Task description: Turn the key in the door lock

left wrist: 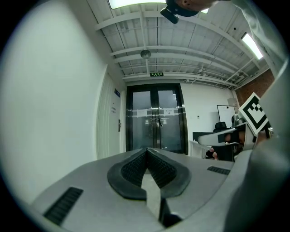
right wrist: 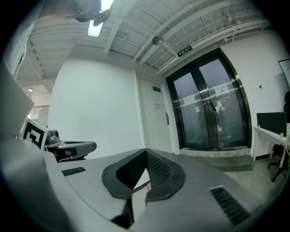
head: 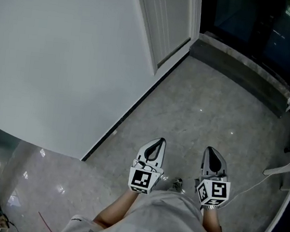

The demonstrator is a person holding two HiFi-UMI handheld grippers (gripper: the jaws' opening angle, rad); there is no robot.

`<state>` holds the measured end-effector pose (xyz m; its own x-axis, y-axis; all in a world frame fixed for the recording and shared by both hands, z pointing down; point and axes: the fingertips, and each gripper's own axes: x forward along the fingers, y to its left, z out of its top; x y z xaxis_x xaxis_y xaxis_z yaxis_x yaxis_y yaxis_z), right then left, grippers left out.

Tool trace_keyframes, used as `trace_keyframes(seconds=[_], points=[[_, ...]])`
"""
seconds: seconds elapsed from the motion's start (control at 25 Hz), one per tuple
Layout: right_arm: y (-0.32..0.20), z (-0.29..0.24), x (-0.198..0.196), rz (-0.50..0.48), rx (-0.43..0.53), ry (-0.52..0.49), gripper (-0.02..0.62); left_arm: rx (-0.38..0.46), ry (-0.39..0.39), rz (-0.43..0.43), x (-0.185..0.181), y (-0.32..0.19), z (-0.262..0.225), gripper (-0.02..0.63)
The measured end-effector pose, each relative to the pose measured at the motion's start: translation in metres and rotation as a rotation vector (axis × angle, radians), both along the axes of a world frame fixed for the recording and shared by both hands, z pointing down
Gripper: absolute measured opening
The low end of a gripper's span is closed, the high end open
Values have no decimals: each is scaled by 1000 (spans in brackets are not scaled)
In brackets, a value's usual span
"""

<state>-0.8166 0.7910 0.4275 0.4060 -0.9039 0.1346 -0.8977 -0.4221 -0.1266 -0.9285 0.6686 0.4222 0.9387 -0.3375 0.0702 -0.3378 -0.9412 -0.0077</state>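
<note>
Both grippers are held side by side above the grey floor, pointing toward the far end of the room. My left gripper (head: 160,140) (left wrist: 147,150) has its jaws together with nothing between them. My right gripper (head: 210,148) (right wrist: 146,151) is also shut and empty. A white door (head: 165,15) (left wrist: 112,123) (right wrist: 156,118) stands in the left wall, well ahead of both grippers. Its small handle (left wrist: 119,125) (right wrist: 167,118) shows on the edge nearest the glass doors. Any lock or key is too small to make out.
Dark glass double doors (left wrist: 156,120) (right wrist: 210,111) close the far end behind a raised stone threshold (head: 240,64). A plain white wall (head: 58,50) runs along the left. A white desk (right wrist: 272,133), a chair and a floor cable (head: 254,186) are at the right.
</note>
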Motion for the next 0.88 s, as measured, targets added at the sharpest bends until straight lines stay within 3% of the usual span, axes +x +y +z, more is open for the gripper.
trace_keyframes(seconds=[0.24,0.48,0.88], points=[[-8,-2,53,-15,11,0,2,10,17,-25,51,-8,-5,9],[-18,1,79,-7,3,-17,2,-6,5,-26,80,-23,-2,8],[-50,12,149,57,-13,-26,2,-27,-2,27,154,-64,13,8]])
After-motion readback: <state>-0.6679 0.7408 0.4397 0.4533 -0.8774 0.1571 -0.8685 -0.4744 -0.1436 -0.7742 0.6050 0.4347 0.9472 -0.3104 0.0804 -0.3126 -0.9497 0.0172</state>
